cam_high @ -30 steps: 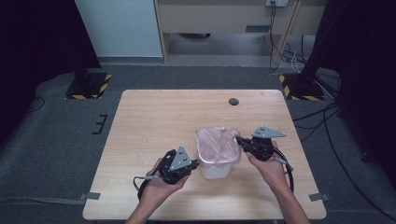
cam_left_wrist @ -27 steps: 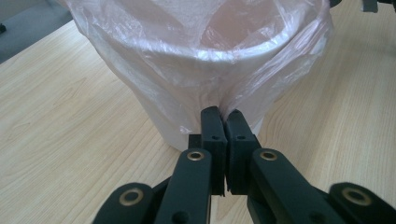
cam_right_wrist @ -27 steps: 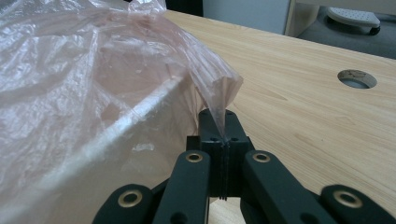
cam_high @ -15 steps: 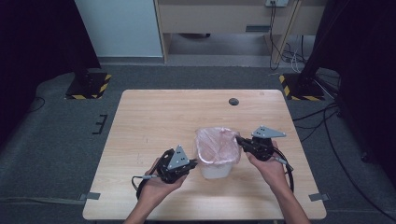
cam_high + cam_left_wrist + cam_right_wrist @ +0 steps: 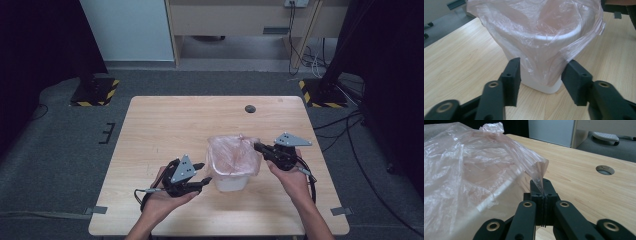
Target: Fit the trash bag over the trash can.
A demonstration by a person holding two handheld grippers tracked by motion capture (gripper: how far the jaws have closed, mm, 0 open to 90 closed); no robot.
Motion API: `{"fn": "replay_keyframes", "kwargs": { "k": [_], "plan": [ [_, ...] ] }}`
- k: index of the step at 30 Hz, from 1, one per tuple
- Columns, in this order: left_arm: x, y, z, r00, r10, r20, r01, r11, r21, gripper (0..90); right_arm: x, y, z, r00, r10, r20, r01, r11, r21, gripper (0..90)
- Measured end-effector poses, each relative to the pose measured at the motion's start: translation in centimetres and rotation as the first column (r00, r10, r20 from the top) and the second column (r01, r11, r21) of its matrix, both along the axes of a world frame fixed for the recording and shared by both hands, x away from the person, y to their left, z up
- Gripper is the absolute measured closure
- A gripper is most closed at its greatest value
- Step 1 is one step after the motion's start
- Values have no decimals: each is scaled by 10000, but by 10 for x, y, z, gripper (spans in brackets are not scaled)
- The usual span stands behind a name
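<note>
A small white bin (image 5: 231, 181) stands on the wooden table (image 5: 165, 130), lined with a thin pink plastic bag (image 5: 232, 152) whose rim drapes over the outside. My left gripper (image 5: 202, 173) is at the bin's left side and open, its jaws having just been opening. In the left gripper view the bag (image 5: 536, 25) hangs down the bin (image 5: 537, 83) just beyond the left gripper (image 5: 543, 67), and the pads do not press on it. My right gripper (image 5: 257, 146) is at the bin's right rim. In the right gripper view the right gripper (image 5: 544, 185) is shut on a corner of the bag (image 5: 474, 165).
A round cable hole (image 5: 250, 108) sits near the table's far edge, also visible as the hole (image 5: 605, 170) in the right gripper view. Cables trail from both grippers toward the near edge. Dark stands and a cabinet are on the floor beyond the table.
The left gripper's jaws have spread apart beside the bin. The right gripper has stayed where it was, still pinching the bag's corner.
</note>
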State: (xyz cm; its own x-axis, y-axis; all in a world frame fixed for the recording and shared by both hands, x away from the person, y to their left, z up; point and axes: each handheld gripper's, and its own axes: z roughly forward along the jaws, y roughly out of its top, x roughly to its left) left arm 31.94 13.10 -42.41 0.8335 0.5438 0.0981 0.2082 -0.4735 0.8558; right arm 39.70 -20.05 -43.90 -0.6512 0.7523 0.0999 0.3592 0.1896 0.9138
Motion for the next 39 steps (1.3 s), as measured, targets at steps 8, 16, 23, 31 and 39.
{"fn": "replay_keyframes", "kwargs": {
  "k": [8,16,23,31,39],
  "plan": [
    [-3,13,9,9997,-113,238,124,9989,-445,423,-1,1,3,10000,21,3,-21,9999,98,897],
    [-1,24,19,9991,139,411,-97,9947,-1021,408,-2,0,6,10000,28,45,-28,9998,177,895],
    [0,32,22,9983,352,468,-298,9934,-1107,396,-1,-1,5,10000,-29,6,29,9998,189,891],
    [7,20,26,9963,440,733,-362,9938,-1047,344,-1,2,7,10000,-12,-25,12,9996,267,878],
    [20,-1,33,9931,352,1118,-236,9943,-1037,251,2,6,7,9999,-61,-109,64,9995,294,856]
  ]
}}
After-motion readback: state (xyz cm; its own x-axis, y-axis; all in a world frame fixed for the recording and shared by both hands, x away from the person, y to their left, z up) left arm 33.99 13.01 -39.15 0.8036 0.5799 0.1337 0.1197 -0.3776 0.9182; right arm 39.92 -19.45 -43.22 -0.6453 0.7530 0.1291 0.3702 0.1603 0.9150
